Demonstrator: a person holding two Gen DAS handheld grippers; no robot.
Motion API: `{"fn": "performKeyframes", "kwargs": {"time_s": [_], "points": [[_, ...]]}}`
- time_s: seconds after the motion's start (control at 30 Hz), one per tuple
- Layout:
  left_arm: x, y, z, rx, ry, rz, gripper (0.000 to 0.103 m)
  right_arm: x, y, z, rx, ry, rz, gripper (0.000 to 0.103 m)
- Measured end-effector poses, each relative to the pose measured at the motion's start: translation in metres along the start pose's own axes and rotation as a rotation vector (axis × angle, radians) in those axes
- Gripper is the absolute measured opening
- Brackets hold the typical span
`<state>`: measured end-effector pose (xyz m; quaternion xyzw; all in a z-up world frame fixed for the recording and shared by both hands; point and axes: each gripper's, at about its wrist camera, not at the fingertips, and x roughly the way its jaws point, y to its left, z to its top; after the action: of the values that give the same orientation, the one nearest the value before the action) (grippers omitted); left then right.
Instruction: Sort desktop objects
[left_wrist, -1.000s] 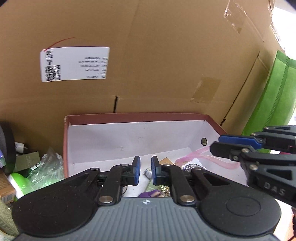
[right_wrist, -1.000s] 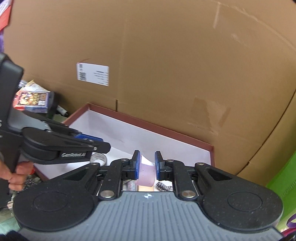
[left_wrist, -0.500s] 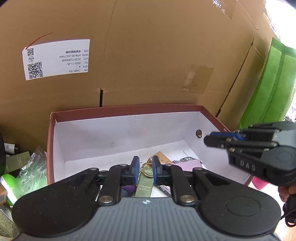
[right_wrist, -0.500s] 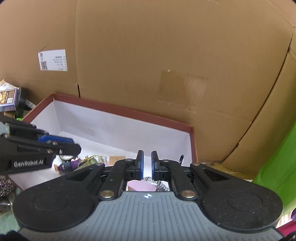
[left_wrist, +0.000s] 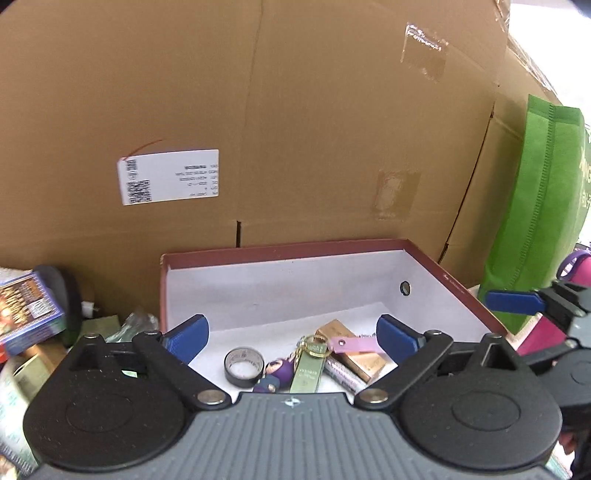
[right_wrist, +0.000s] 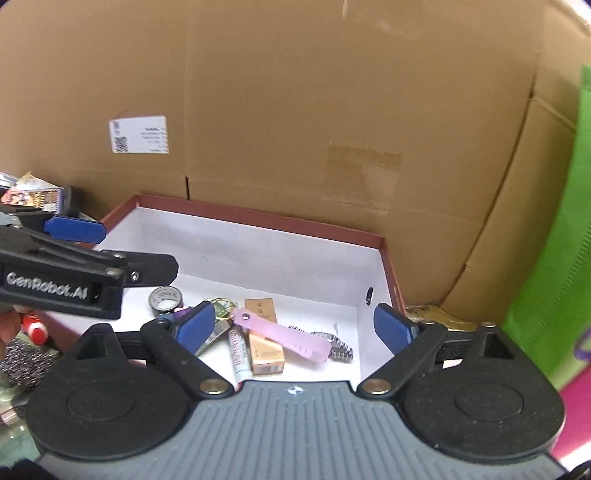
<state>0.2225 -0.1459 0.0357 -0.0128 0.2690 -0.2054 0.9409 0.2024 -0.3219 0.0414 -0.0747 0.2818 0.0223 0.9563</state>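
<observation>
The left gripper is wide open and holds nothing. The right gripper is wide open and empty too. Both hang over the red box. A pink strip, tape roll and gold box lie inside.

"GenRobot.AI" stands in pale raised letters on the black side of the left tongs, seen from the right wrist view. A white shipping label with a QR code and several short printed lines sticks to the big cardboard box; its text is upside down and too blurred to read. White lettering runs along the edge of the green bag, cut off and illegible
</observation>
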Motion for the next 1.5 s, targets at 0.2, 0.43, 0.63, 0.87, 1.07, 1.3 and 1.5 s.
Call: {"fn": "performKeyframes", "kwargs": {"time_s": [0.2, 0.43, 0.63, 0.87, 1.07, 1.3, 1.5], "points": [[-0.030, -0.005, -0.014, 0.002, -0.004, 0.018, 0.100, -0.040, 0.016, -0.024, 0.034, -0.032, -0.060, 0.101], [-0.056, -0.019, -0.036, 0.003, -0.002, 0.033, 0.101, -0.079, 0.036, -0.061, 0.052, -0.032, -0.122, 0.101], [-0.075, -0.032, -0.058, 0.054, 0.006, 0.068, 0.101, -0.091, 0.050, -0.083, 0.076, -0.017, -0.158, 0.101], [-0.087, -0.036, -0.082, 0.048, 0.032, 0.088, 0.101, -0.094, 0.060, -0.097, 0.083, 0.000, -0.229, 0.101], [-0.094, -0.040, -0.094, 0.084, 0.043, 0.123, 0.101, -0.099, 0.067, -0.107, 0.099, 0.010, -0.235, 0.101], [-0.100, -0.042, -0.100, 0.083, 0.052, 0.116, 0.101, -0.104, 0.077, -0.111, 0.091, 0.017, -0.235, 0.101], [-0.103, -0.041, -0.103, 0.080, 0.056, 0.113, 0.101, -0.105, 0.080, -0.111, 0.100, 0.017, -0.239, 0.101]]}}
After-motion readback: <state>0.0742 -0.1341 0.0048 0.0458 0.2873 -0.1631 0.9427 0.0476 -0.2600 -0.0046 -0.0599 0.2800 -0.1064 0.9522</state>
